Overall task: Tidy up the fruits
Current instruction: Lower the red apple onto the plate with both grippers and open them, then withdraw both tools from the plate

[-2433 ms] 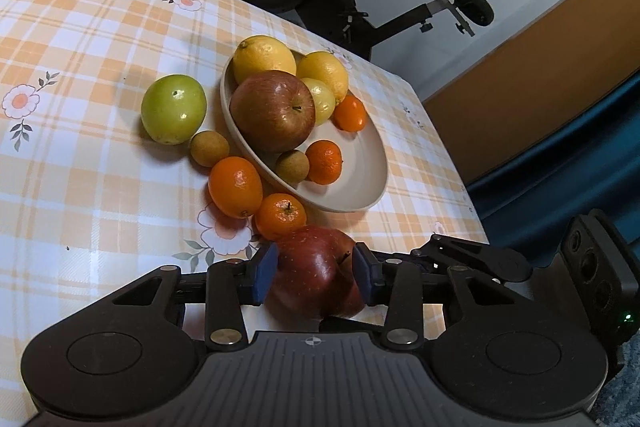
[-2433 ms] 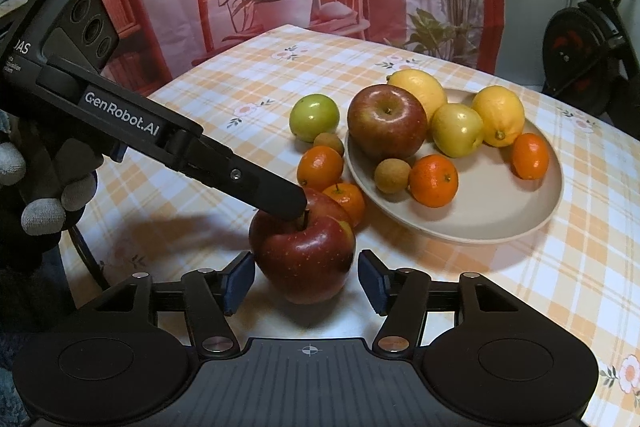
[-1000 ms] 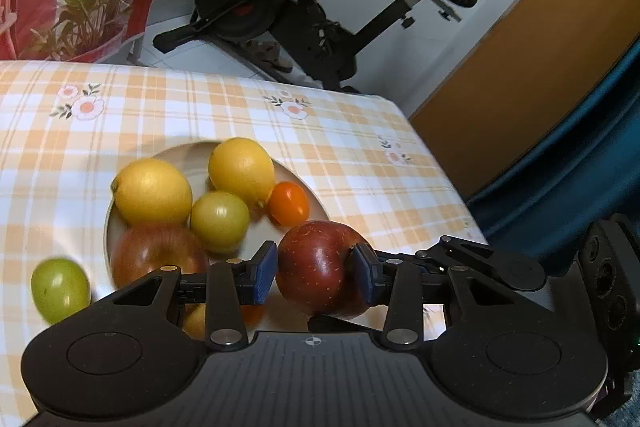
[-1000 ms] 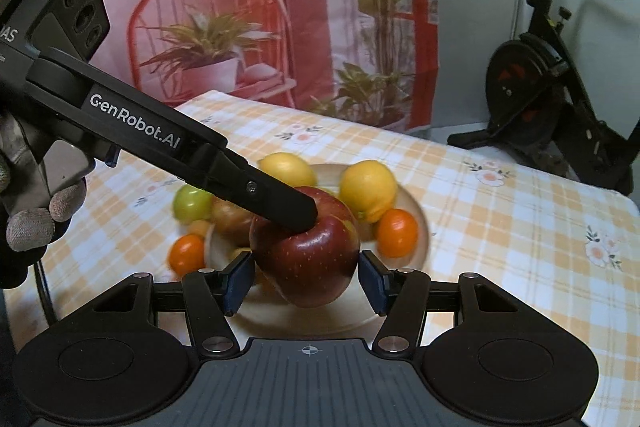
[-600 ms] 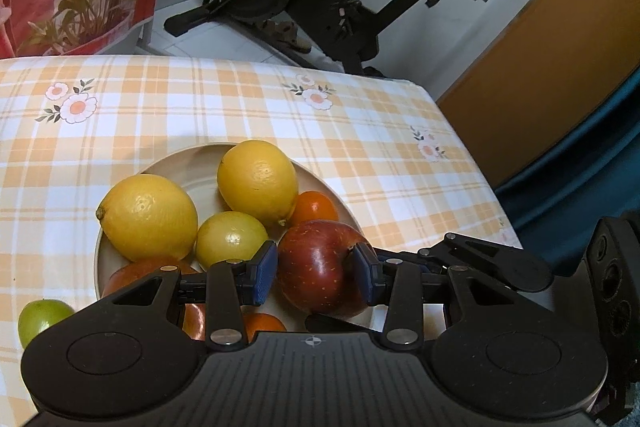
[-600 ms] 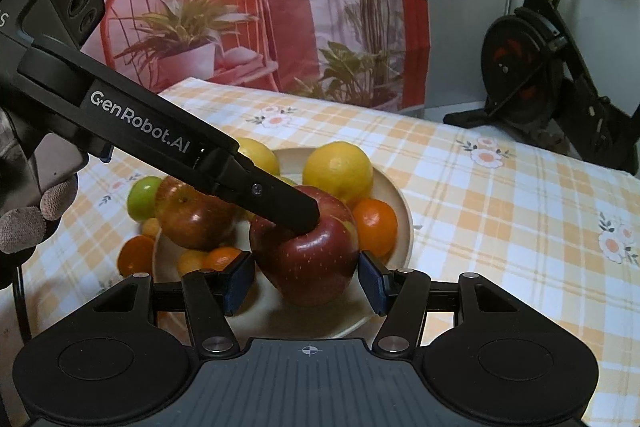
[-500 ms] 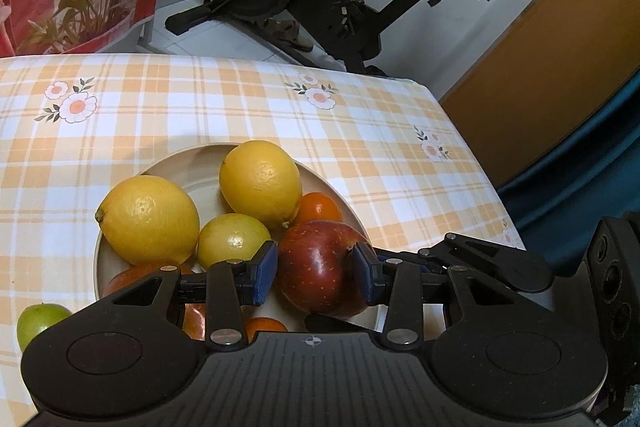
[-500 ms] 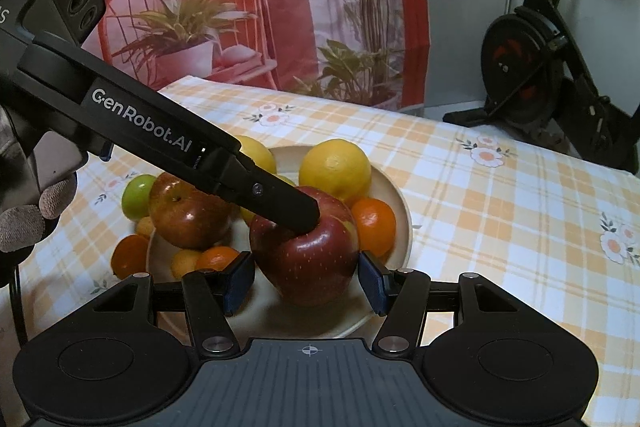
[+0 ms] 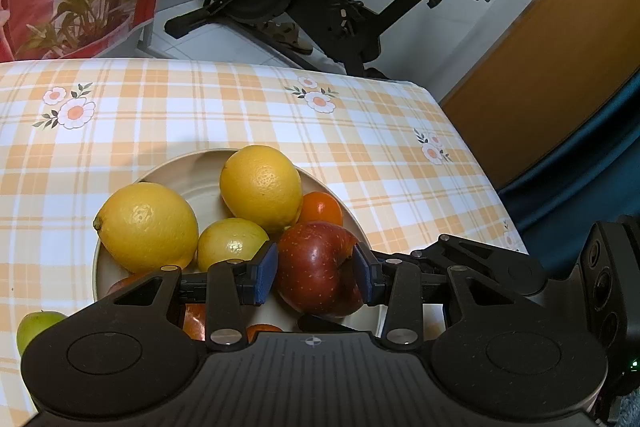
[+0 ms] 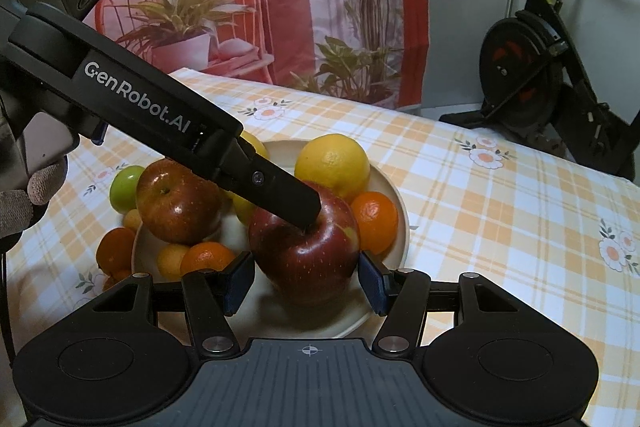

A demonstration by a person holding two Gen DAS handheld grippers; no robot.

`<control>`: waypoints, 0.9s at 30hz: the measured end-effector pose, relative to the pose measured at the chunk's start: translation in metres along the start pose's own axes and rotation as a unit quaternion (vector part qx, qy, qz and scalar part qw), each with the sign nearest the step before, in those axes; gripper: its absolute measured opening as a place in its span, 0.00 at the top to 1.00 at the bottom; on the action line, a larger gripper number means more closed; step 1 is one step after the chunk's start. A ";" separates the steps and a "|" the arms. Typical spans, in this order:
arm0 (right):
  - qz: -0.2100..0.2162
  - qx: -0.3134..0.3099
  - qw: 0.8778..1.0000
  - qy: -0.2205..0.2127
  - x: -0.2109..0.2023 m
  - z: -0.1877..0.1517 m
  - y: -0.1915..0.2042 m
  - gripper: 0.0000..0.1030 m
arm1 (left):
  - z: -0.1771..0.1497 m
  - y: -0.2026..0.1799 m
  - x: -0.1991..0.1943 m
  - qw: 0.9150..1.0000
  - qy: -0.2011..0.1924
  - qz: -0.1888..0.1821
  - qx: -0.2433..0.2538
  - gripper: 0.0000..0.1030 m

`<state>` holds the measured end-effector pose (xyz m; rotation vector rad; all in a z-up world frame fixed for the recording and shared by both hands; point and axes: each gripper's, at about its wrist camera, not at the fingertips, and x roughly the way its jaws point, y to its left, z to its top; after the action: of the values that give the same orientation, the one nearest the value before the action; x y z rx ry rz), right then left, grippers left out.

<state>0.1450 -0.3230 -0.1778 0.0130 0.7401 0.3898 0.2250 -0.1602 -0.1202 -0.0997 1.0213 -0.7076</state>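
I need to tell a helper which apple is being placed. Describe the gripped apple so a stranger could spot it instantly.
Start at the orange-checked tablecloth and find the round beige plate piled with fruit. At its near edge sits a dark red apple, beside a small orange mandarin. Unlike the other red apple further left, it is clamped between the left hand-held gripper's blue pads.

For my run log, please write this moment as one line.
left gripper: shut on dark red apple | right gripper: open around it | over beige round plate

Green fruit (image 9: 38, 327) half hidden behind the tongs.
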 end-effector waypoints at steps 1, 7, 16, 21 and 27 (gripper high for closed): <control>-0.001 0.000 1.000 0.000 0.000 0.000 0.001 0.48 | -0.001 -0.001 -0.001 1.000 -0.001 0.002 0.001 0.59; -0.014 0.009 1.000 0.004 0.001 0.001 0.004 0.47 | -0.003 -0.001 -0.011 1.000 -0.014 0.005 0.003 0.58; -0.023 0.012 1.000 0.000 -0.015 0.001 0.013 0.44 | -0.008 0.003 -0.034 0.999 -0.038 0.028 0.017 0.58; -0.030 0.024 0.999 -0.002 -0.022 -0.001 0.018 0.44 | -0.011 0.008 -0.054 0.997 -0.056 0.046 0.022 0.57; -0.041 0.031 0.999 -0.008 -0.033 -0.001 0.030 0.39 | -0.020 0.015 -0.073 0.994 -0.068 0.079 0.035 0.57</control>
<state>0.1117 -0.3066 -0.1529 0.0446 0.7346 0.2879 0.1921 -0.1010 -0.0824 -0.0056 0.8629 -0.5833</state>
